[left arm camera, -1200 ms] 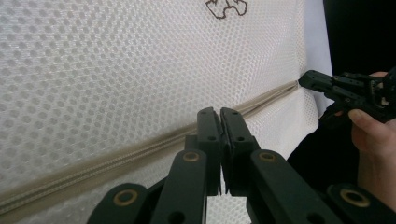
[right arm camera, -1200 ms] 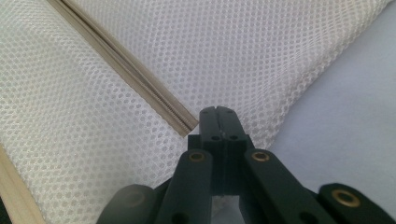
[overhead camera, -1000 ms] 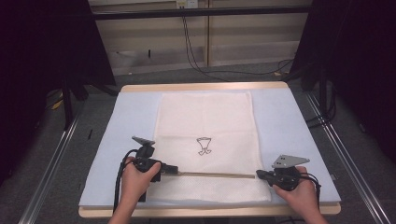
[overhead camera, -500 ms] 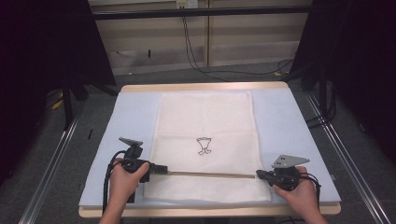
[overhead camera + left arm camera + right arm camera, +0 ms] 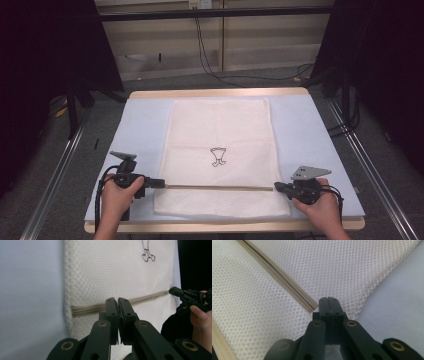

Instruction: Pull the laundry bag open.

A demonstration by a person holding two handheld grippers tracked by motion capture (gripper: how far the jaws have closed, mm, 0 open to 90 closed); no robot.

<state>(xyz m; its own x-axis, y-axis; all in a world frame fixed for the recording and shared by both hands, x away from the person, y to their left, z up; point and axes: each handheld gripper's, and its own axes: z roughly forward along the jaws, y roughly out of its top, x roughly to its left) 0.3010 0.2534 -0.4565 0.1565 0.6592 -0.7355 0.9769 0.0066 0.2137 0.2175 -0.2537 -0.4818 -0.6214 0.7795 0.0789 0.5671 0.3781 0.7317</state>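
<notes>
White mesh bag lies flat in the middle of the tabletop, zipper running across near the front. Left gripper sits at the zipper's left end, jaws clenched tight. Right gripper is at the right end, jaws clenched too; can't tell if either pinches anything.

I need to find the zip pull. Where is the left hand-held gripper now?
In the high view, the left hand-held gripper sits at the mesh bag's near-left edge, jaws shut, at the zipper's left end.
</notes>
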